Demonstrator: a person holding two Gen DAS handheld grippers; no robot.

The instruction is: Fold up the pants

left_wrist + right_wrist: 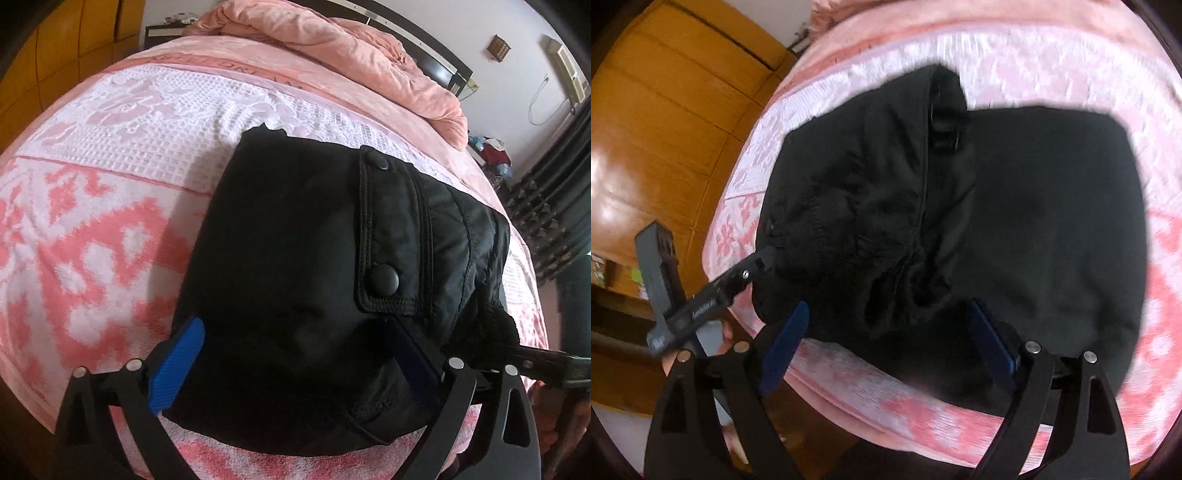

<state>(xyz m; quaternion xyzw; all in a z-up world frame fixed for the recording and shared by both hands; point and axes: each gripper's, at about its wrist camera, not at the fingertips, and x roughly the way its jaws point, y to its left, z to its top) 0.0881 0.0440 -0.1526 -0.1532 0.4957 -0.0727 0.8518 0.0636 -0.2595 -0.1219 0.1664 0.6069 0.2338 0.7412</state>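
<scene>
Black pants bundle lies dead ahead of your spread left tool, long axis running left-right; right tool also spread, near edge.

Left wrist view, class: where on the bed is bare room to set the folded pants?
Free: the towel left of the pants, up to the pink quilt. Crowded: the near edge, where both open grippers, left and right, straddle the pants.

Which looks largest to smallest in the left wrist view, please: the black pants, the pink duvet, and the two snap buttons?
1. Black pants
2. Pink duvet; it lies farther off, so its true size is unsure
3. Near snap button
4. Far snap button; likely only distance
</scene>
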